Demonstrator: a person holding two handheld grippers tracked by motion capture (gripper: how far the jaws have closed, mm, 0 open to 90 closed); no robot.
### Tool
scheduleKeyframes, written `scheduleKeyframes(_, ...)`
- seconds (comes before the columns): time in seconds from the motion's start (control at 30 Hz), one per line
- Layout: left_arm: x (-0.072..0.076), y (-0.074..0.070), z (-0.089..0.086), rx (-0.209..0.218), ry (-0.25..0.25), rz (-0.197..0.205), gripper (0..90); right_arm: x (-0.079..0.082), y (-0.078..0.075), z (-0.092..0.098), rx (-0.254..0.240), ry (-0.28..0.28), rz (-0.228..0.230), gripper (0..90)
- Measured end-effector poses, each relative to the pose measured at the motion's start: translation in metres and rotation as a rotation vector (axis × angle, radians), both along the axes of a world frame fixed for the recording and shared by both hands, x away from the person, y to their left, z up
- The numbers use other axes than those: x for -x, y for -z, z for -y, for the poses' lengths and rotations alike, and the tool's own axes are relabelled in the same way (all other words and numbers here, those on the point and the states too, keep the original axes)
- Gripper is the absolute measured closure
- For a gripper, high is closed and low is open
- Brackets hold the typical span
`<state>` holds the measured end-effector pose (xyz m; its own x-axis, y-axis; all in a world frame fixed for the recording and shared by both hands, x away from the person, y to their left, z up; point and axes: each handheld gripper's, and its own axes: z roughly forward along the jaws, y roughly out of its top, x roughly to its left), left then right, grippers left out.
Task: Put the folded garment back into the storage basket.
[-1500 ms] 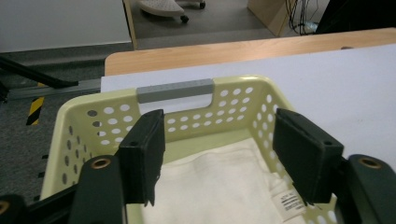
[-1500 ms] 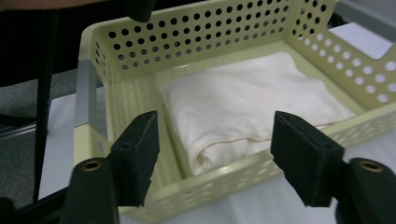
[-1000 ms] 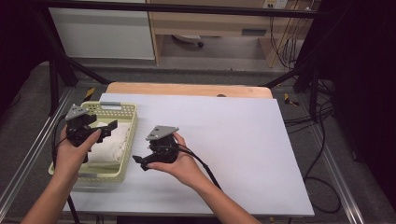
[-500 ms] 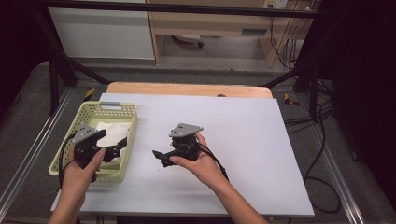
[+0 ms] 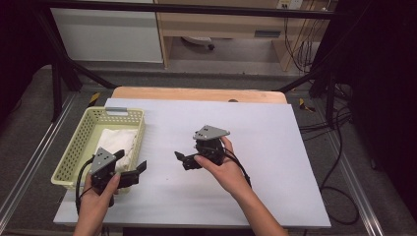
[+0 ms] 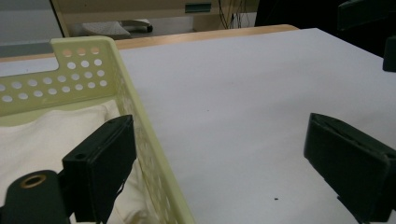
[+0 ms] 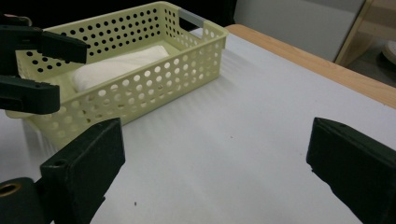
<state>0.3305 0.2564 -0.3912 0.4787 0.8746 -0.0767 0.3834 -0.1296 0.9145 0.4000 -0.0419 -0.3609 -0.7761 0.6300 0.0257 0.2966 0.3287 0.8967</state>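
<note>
Left gripper (image 5: 132, 167): I am holding my jaws wide apart, empty, straddling the near right rim of the pale yellow perforated plastic basket (image 5: 74, 152).
Right gripper (image 5: 186, 161): I am hovering it mid-table, jaws apart, empty.
White folded cloth (image 5: 117, 142): lying inside the basket, far left.

A: In the left gripper view the basket (image 6: 122, 84) runs off the left and bottom edges, and the near jaw hides part of the white cloth (image 6: 42, 135).

B: In the right gripper view, the far jaw is cut by the right edge.
</note>
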Motion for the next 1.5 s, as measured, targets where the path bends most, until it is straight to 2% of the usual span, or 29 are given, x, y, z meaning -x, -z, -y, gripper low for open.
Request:
scheduleKeyframes(0.17,-0.002,0.004,-0.002,0.0,-0.01,-0.017,9.7,-0.003,-0.002,0.01,0.019,0.008,0.005,6.5)
scheduleKeyframes(0.37,-0.005,0.013,-0.004,0.015,-0.026,-0.046,10.5,-0.008,-0.006,0.031,0.01,0.065,0.022,5.7)
scheduleKeyframes(0.6,-0.004,0.014,0.0,-0.02,-0.017,-0.031,10.8,-0.012,-0.011,0.058,-0.003,0.126,0.057,4.8)
scheduleKeyframes(0.73,-0.004,0.014,0.0,-0.019,-0.019,-0.029,10.8,-0.014,-0.015,0.071,-0.024,0.154,0.063,3.4)
scheduleKeyframes(0.9,-0.004,0.014,0.0,-0.013,-0.023,-0.028,9.8,-0.015,-0.018,0.085,-0.039,0.181,0.097,2.7)
scheduleKeyframes(1.07,-0.004,0.014,0.001,-0.014,-0.022,-0.025,9.9,-0.016,-0.018,0.098,-0.017,0.23,0.142,1.7)
scheduleKeyframes(1.23,-0.003,0.014,0.0,-0.013,-0.02,-0.021,10.1,-0.02,-0.017,0.114,-0.042,0.254,0.109,1.8)
scheduleKeyframes(1.5,-0.002,0.013,0.002,-0.018,-0.018,-0.013,10.2,-0.021,-0.021,0.139,-0.08,0.315,0.115,2.7)
